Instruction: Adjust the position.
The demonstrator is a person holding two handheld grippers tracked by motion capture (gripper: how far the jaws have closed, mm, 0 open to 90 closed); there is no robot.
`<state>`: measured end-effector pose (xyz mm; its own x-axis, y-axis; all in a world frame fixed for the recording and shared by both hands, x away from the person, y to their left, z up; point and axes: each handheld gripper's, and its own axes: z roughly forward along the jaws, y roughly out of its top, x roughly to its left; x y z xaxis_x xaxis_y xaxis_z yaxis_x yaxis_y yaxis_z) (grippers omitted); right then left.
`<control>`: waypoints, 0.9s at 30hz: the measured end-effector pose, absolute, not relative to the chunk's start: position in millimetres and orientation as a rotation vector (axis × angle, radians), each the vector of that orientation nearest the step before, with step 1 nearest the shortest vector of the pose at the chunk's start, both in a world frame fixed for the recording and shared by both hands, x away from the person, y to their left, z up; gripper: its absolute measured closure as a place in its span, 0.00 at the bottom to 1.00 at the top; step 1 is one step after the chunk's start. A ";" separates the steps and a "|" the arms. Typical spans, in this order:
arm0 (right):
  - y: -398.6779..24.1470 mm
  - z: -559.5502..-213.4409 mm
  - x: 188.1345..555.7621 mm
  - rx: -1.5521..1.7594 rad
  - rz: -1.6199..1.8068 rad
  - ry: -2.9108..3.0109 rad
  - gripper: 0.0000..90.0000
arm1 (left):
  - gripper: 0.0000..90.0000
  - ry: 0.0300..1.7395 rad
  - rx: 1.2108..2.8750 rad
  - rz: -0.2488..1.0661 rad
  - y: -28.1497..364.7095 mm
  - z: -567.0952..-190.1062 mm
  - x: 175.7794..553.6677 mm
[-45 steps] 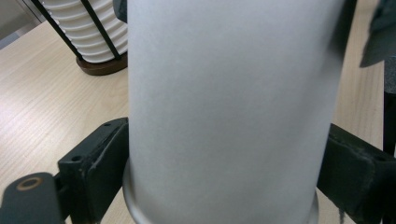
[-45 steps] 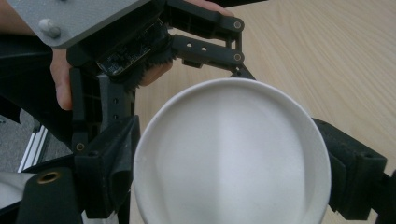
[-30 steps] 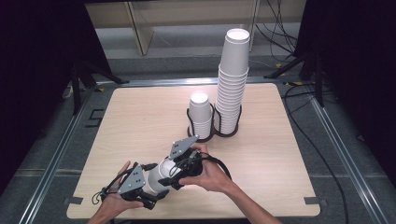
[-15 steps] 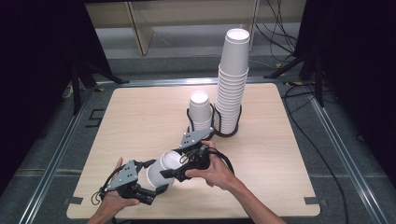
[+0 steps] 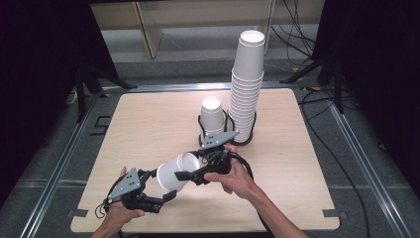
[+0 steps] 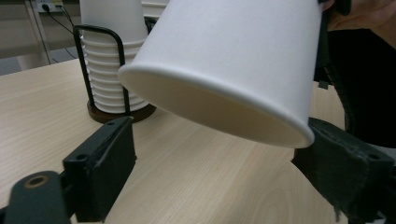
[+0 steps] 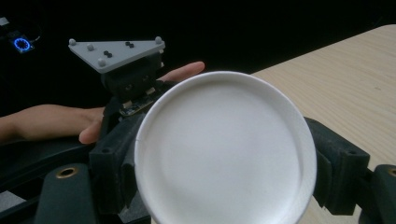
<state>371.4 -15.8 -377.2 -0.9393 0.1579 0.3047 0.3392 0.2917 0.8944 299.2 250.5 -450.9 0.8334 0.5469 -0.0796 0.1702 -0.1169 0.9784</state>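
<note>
High view: a white paper cup [image 5: 176, 172] lies tilted between the two grippers in the lower middle of the frame, its open mouth turned up and to the right. The right gripper [image 5: 190, 174], held by the hand coming in from the bottom right, has its black jaws closed against the cup near its rim. The left gripper [image 5: 166, 196] sits at the lower left, under the cup's base end; its jaws have just been closing, with the cup between them.

From the left gripper view, the cup [image 6: 233, 70] hangs in the upper middle of the frame with both black jaws low at either side; the right one meets the rim, the left one stands clear, so there is no grip.

Looking at the right gripper view, the cup's round base [image 7: 224, 149] fills the centre, clamped between both jaws.

Behind, in the upper middle of the high view, a wire cup holder [image 5: 251, 130] on the table [image 5: 143, 124] carries a tall stack of cups [image 5: 246, 84] and a shorter stack [image 5: 212, 115] just left of it.
</note>
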 end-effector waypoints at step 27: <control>-4.1 -389.2 368.9 -0.434 -1.726 -2.230 0.26 | 0.04 0.491 1.652 0.391 251.1 -446.0 293.3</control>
